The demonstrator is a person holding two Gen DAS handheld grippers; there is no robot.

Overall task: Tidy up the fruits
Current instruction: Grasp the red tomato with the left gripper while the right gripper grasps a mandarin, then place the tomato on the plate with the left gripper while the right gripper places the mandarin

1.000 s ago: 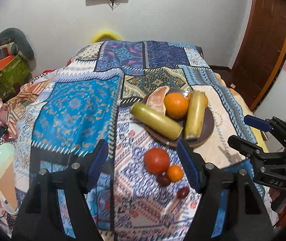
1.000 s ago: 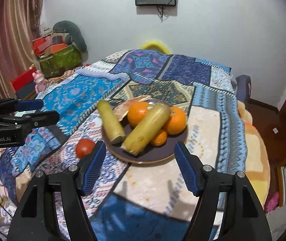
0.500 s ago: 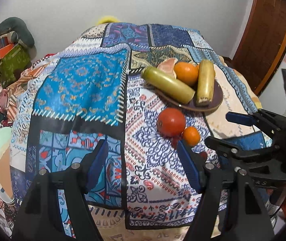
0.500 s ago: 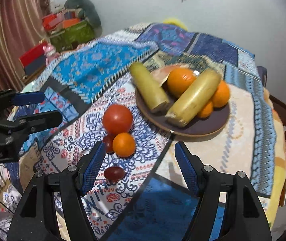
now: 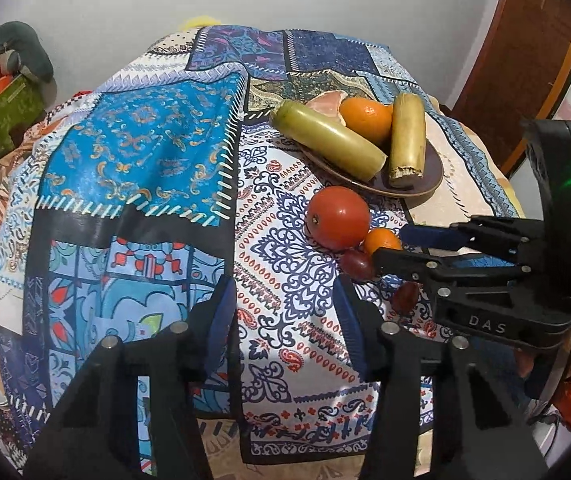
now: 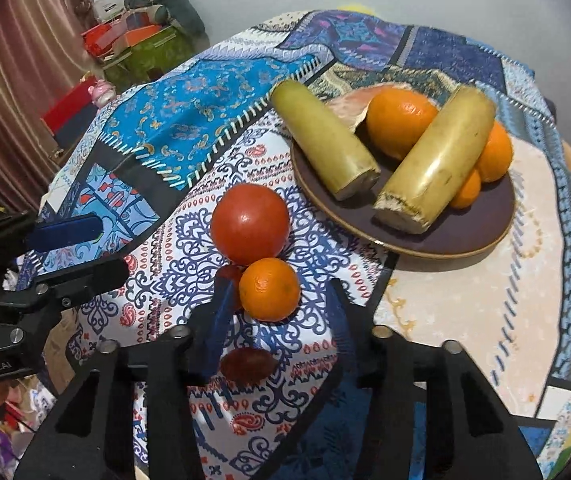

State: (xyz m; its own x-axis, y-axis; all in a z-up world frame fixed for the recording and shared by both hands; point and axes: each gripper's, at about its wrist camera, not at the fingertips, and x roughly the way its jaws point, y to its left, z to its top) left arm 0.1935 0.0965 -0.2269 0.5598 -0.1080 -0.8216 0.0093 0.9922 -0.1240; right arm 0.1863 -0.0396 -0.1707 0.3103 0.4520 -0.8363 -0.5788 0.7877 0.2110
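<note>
We hold our right gripper [image 6: 277, 320] spread wide around the small orange [image 6: 269, 289], which touches the tomato [image 6: 249, 229] at its 11 o'clock (plate [image 6: 465, 236] at 2); our left gripper [image 5: 283, 320] gapes, holding nothing.

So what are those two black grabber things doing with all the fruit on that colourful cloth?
A person holds a grabber in each hand and is tidying the fruit. The right gripper is open and reaching around the small orange, which sits on the cloth beside the big red tomato. Nothing is picked up yet. The left gripper is open too, holding nothing. The brown plate already carries two yellow-green stalks and some oranges.
</note>
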